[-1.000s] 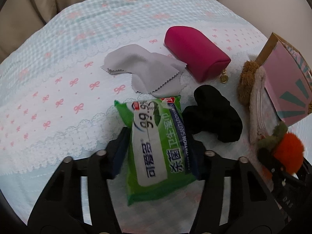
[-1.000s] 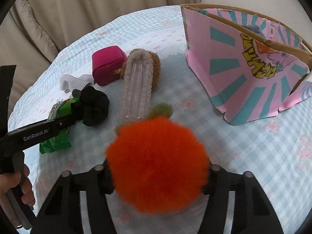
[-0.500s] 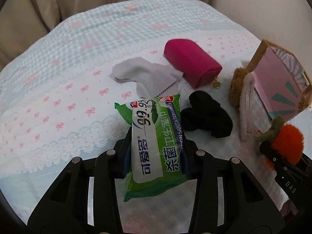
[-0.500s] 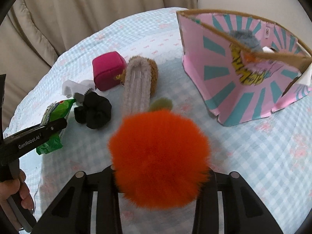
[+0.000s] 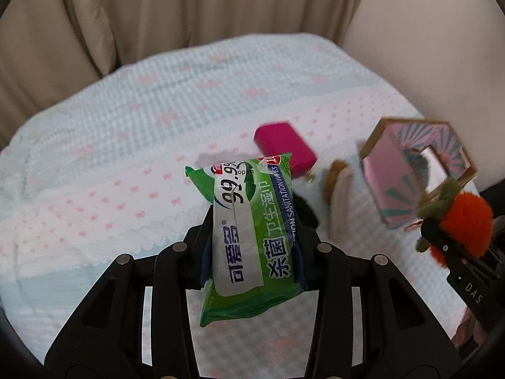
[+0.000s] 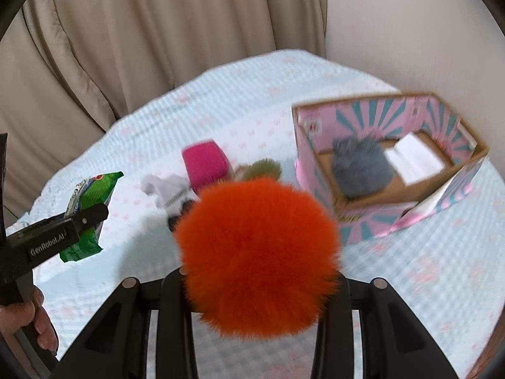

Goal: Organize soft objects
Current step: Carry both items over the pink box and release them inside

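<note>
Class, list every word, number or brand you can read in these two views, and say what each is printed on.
"99.9%", "open", "SANITATION WIPES", "可碧舒", "杀菌卫生湿巾": green plastic wipes packet, held in the left gripper.
"GenRobot.AI": side of the black left gripper, right wrist view.
"DAS": black right gripper, holding the orange fluffy pompom.
Yellow lettering on the pink and teal cardboard box: blurred, unreadable.

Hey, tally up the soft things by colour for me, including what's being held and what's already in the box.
Orange: 1, pom-pom in the right hand-held gripper
Green: 1, wipes pack in the left hand-held gripper
Magenta: 1, pouch
Black: 1, scrunchie
Beige-brown: 1, fuzzy case
Grey: 2, cloth, pom-pom in box
White: 1, pad in box
Total: 8
</note>
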### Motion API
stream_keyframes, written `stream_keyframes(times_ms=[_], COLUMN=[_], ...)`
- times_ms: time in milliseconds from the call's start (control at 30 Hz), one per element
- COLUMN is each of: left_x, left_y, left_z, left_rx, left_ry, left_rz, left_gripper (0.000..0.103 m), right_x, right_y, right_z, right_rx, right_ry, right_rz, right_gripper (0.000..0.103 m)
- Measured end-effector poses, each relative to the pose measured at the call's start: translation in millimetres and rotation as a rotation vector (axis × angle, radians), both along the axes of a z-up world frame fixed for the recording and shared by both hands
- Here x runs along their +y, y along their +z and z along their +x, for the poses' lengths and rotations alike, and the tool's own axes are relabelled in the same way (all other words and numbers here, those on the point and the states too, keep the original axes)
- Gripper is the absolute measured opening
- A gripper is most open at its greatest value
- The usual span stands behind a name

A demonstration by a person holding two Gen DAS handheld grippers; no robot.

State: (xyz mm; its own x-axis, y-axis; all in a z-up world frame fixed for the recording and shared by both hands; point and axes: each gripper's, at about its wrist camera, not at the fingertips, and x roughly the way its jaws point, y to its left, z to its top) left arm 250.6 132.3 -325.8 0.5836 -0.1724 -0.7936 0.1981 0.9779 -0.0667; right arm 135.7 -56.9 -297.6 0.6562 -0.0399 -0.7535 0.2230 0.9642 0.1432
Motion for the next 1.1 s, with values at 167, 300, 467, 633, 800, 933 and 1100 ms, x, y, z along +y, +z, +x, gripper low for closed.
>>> stream_keyframes(times_ms=[167,300,467,633,800,933,1100], left_x=[-9,-30,-73,-127,-199,-257,-314], left_y=[61,103,144,165,160,143,111], left_z=[-11,-14,-16,-13,-2,11,27], left_rx=[-0.031,-0.059,-0.077,-0.070,-0.032,0.018,0.079], left_ry=[0.018,0.010,0.002,0.016,0.007,-0.008,-0.028], left_rz=[-0.004,-0.001,-0.017,-0.048,-0.071,-0.067,-0.053], left_gripper=[0.036,0.036,0.036,0.036,0.036,0.036,0.036], right_x=[-6,-21,-53,-99,-158,-206,-254], right_y=[63,104,150,180,189,180,153], right_z=[-9,-12,-7,2,15,28,49], right_rx=[-0.031,-0.052,-0.086,-0.087,-0.037,0.018,0.106], right_ry=[0.020,0.025,0.040,0.055,0.090,0.124,0.155], right_rz=[0.020,0.029,0.013,0.014,-0.002,-0.005,0.002], right_gripper=[0.034,0.034,0.034,0.034,0.034,0.034,0.034])
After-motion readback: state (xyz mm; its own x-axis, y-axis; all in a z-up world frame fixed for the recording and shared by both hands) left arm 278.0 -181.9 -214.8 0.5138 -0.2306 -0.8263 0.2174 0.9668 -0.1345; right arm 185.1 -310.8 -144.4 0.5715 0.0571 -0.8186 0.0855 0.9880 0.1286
